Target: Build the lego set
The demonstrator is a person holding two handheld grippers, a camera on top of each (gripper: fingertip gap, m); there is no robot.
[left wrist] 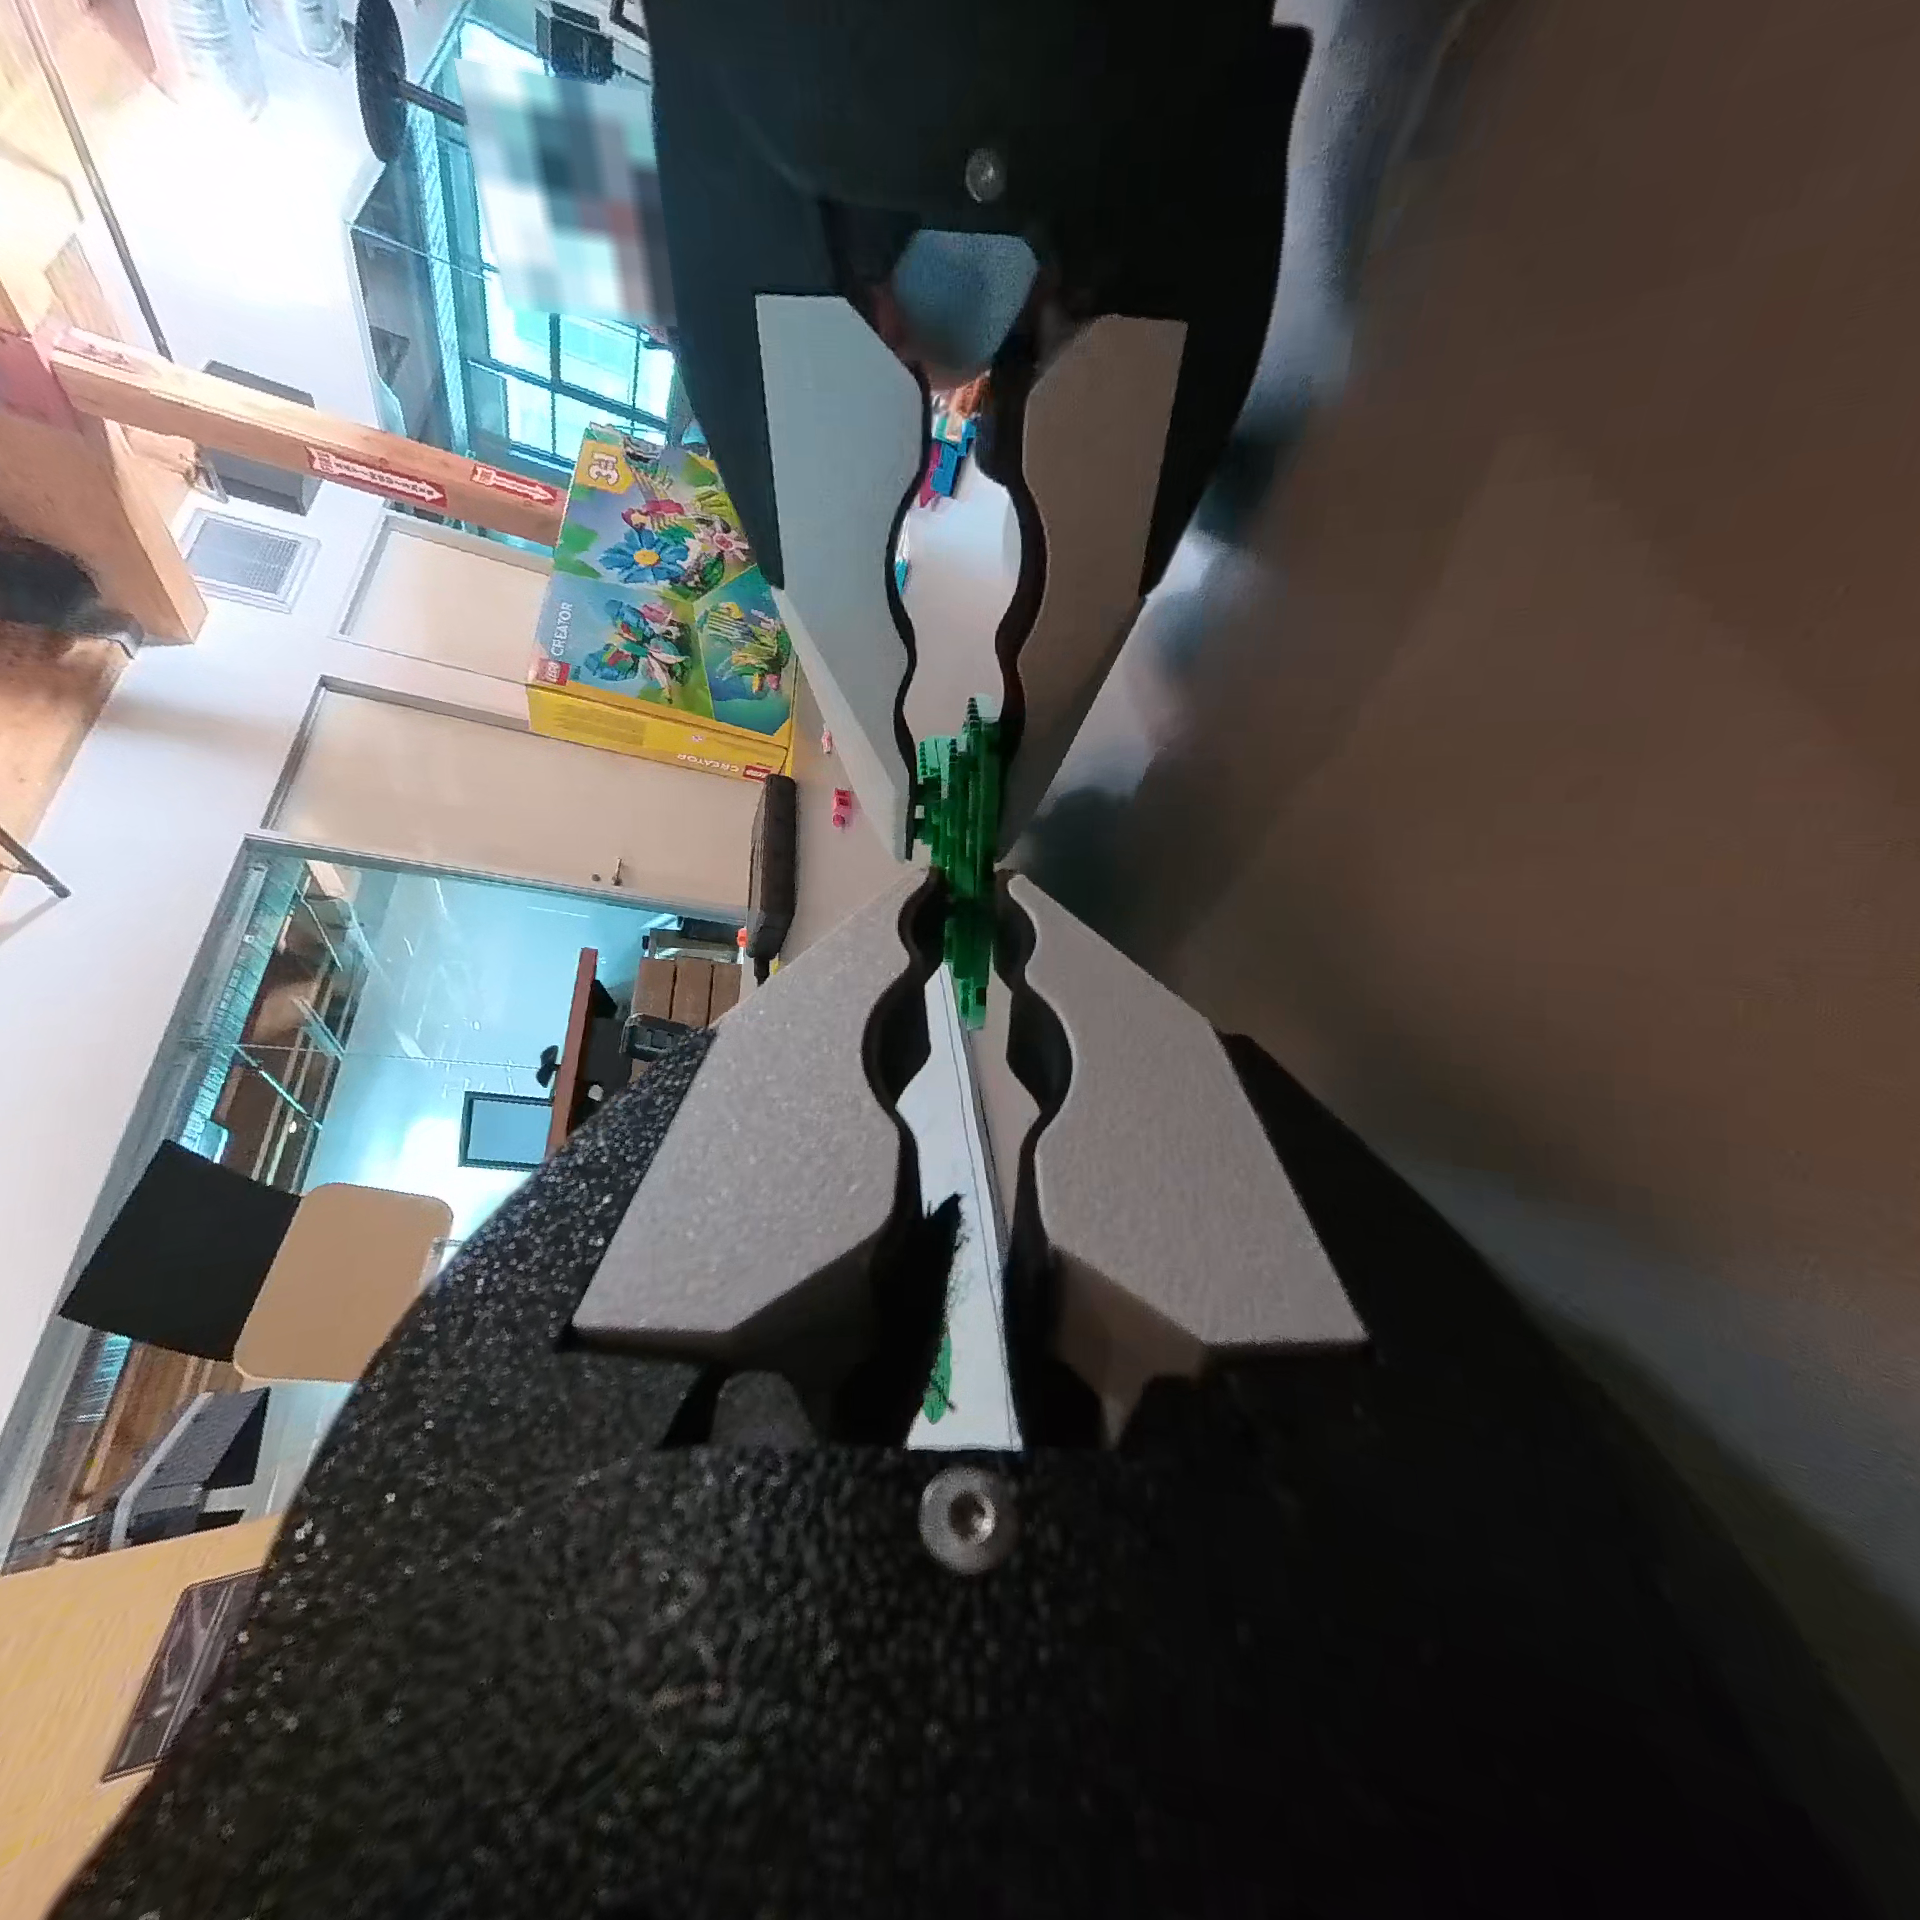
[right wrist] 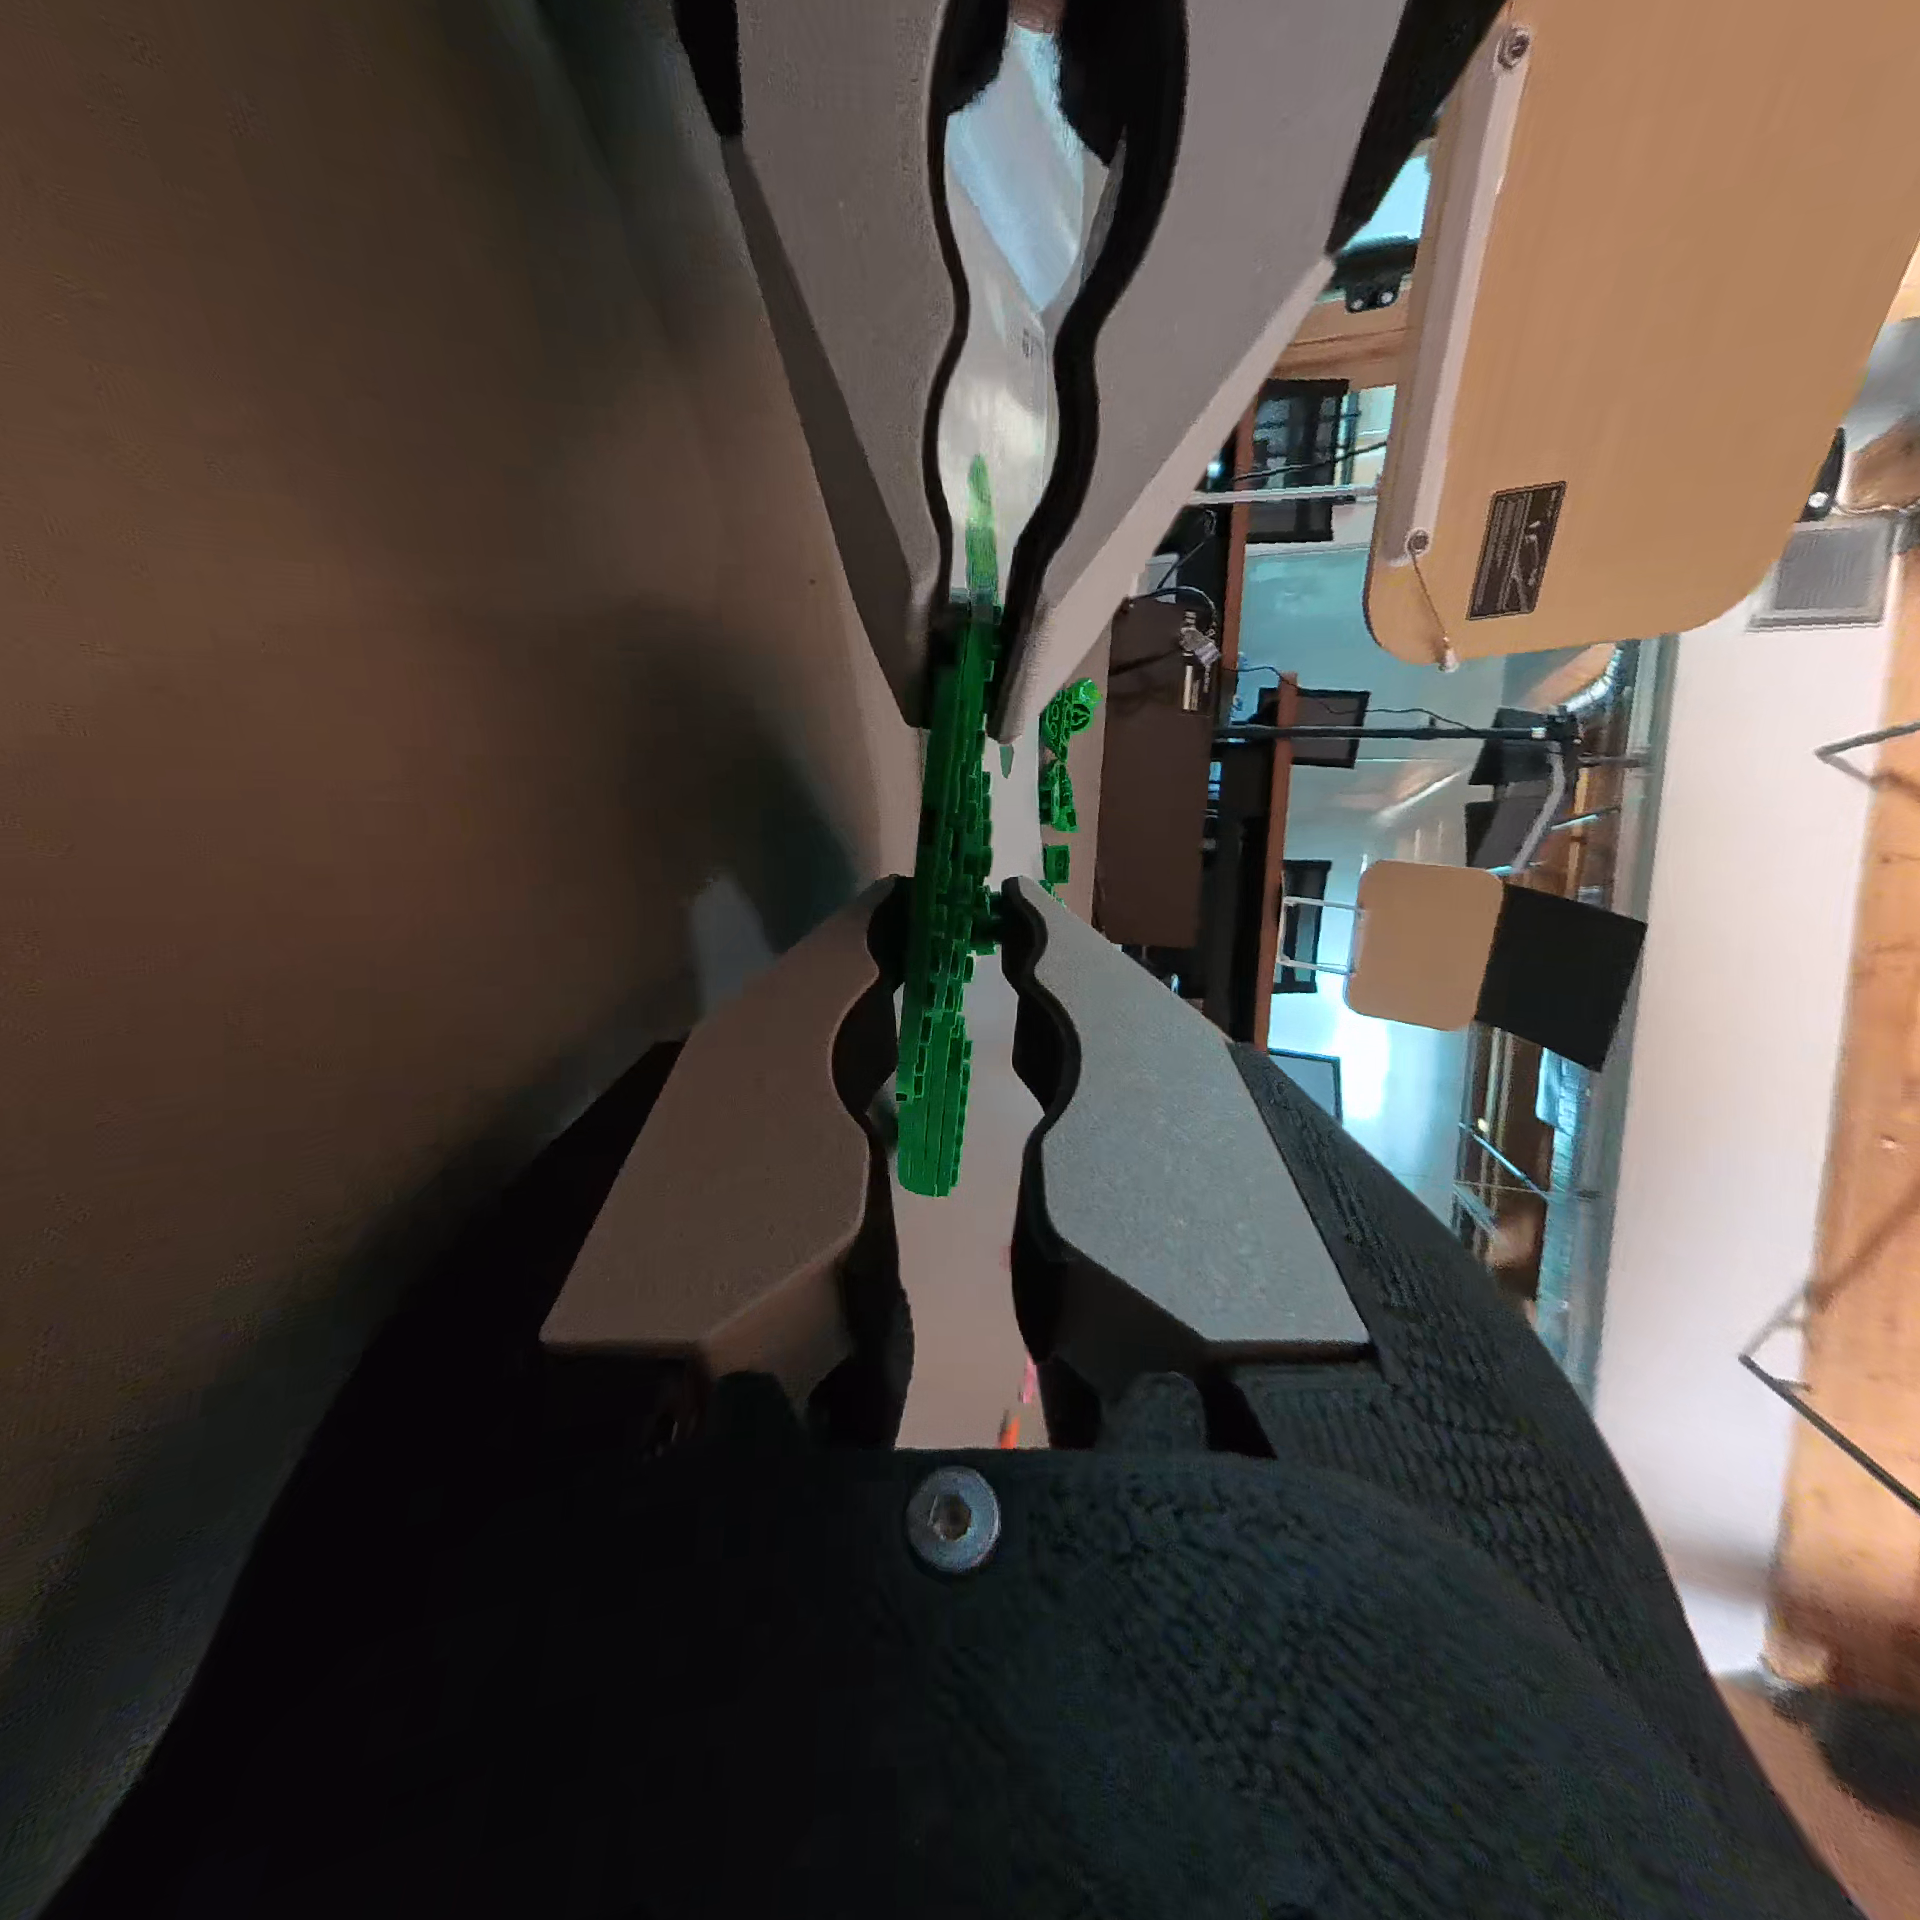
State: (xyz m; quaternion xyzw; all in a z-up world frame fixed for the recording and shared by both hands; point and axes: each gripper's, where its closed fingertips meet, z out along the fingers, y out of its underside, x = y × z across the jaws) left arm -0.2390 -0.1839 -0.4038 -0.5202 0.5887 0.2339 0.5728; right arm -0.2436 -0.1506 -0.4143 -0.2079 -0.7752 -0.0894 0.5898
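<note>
A flat green lego assembly (left wrist: 961, 831) of stacked plates is held edge-on between both grippers. In the left wrist view my left gripper (left wrist: 964, 885) comes in from the bottom and is shut on the assembly's near end. The right gripper (left wrist: 968, 826) comes in from the top and grips its far end. In the right wrist view the same assembly (right wrist: 940, 935) is clamped in my right gripper (right wrist: 953, 896). The left gripper (right wrist: 964, 712) pinches the assembly's far end from above. Both views are rolled sideways.
A yellow lego box (left wrist: 665, 613) stands on the white table (left wrist: 831, 769) beside small pink pieces (left wrist: 842, 805). Loose green pieces (right wrist: 1065, 748) lie beyond the assembly. Coloured bricks (left wrist: 951, 457) show between the right gripper's fingers. A blurred brown surface (left wrist: 1558, 727) fills one side.
</note>
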